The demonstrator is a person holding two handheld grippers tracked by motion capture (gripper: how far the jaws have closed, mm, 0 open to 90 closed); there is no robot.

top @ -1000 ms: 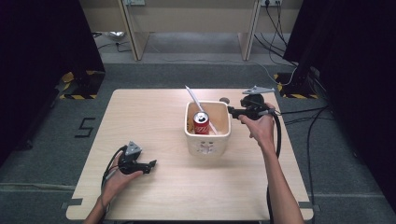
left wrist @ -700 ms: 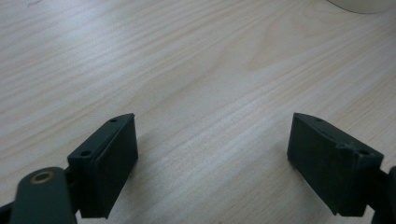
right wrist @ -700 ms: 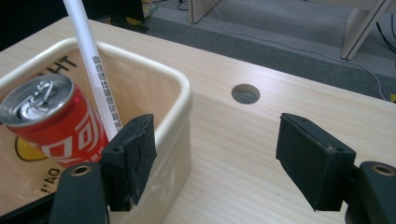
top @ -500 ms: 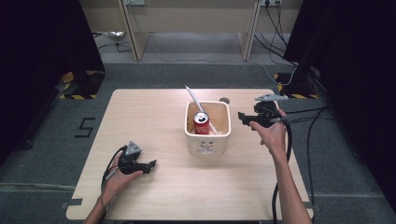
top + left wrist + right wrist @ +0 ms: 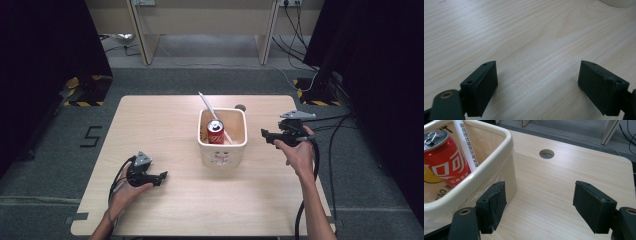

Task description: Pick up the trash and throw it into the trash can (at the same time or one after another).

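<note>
On the near left of the light wooden surface [image 5: 165, 125], the left hand-held gripper [image 5: 161, 176] lies low in the person's left hand [image 5: 127, 190], its tips pointing right toward the middle. In the left gripper view its two black jaws stand wide apart with only bare wood grain between them; it has hold of nothing.

Near the middle of the surface stands a cream square tub [image 5: 222, 145]. Inside it a red soda can [image 5: 215, 132] stands upright with its silver top showing, and a white tube with printed lettering [image 5: 206, 105] leans out over the tub's far left corner. In the right gripper view the can [image 5: 442, 160] sits against the tube [image 5: 466, 145] inside the tub's rounded rim [image 5: 506, 140].

Just beyond the tub's far right corner a round hole [image 5: 240, 107] is cut in the surface.

To the right of the tub, the right hand-held gripper [image 5: 265, 135] is held in the person's right hand [image 5: 297, 152], tips pointing left at the tub's right wall and apart from it. Its jaws have just been opening and now stand wide, with nothing between them but bare wood; in its own view one jaw lies just beside the tub's outer wall.
</note>
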